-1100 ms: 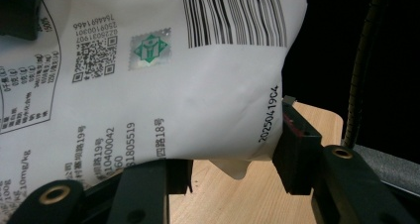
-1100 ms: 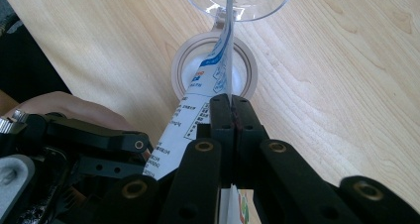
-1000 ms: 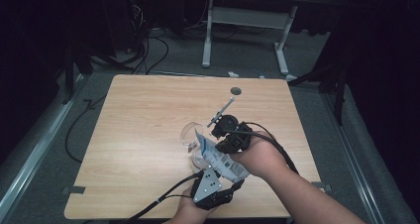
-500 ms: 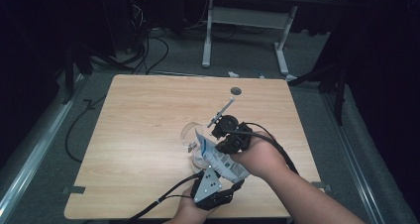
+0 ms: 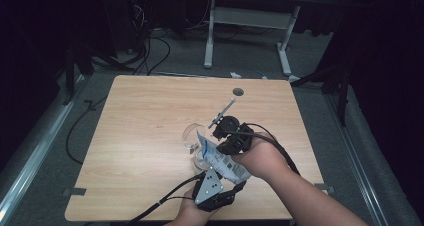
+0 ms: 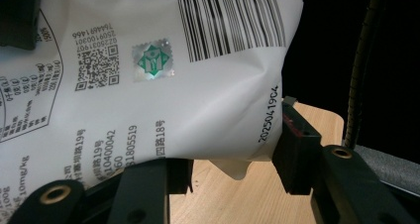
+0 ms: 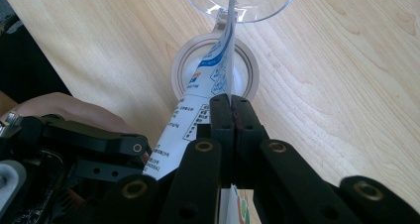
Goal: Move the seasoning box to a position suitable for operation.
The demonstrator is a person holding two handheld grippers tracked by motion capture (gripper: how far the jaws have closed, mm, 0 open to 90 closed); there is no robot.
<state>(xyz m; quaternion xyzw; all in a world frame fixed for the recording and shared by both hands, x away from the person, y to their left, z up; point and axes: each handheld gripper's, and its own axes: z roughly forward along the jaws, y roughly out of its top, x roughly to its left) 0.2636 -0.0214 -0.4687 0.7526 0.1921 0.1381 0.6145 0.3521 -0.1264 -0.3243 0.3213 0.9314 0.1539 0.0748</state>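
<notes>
High view: white pouch (image 5: pixel 220 160) held tilted over the glass bowl (image 5: pixel 192 138), near the table (image 5: pixel 150 116) front edge, right of middle; left gripper (image 5: pixel 212 188) below it, right gripper (image 5: pixel 231 138) above.
Left gripper view: jaws clamped on the pouch's (image 6: pixel 148 85) lower body, printed side up.
Right gripper view: jaws pinched tight on the pouch's (image 7: pixel 208 85) thin edge, above a round white lid (image 7: pixel 215 70) beside the bowl (image 7: pixel 237 1).

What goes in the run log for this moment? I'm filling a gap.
left gripper: shut on pouch | right gripper: shut on pouch edge | pouch: tilted over glass | table: wood
</notes>
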